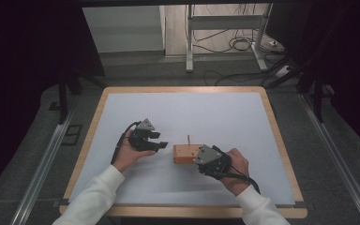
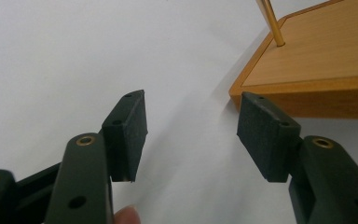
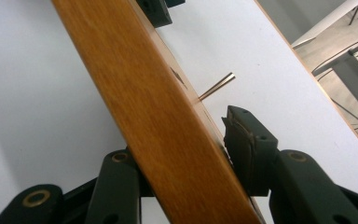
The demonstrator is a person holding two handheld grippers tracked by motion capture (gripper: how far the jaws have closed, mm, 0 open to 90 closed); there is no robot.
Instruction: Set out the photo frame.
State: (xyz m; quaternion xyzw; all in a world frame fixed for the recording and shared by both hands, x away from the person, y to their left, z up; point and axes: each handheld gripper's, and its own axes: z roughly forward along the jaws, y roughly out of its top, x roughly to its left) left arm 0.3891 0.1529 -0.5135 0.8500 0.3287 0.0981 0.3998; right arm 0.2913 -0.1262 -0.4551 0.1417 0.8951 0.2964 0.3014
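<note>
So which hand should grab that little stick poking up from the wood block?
Probably the left. The left gripper is open and empty beside the wooden block, near the thin stick. The right gripper is clamped on the block, steadying it.

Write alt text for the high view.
A person at a white table holds the right gripper clamped on a wooden block with a thin upright pin. The left gripper, jaws open, sits just left of the block.
</note>
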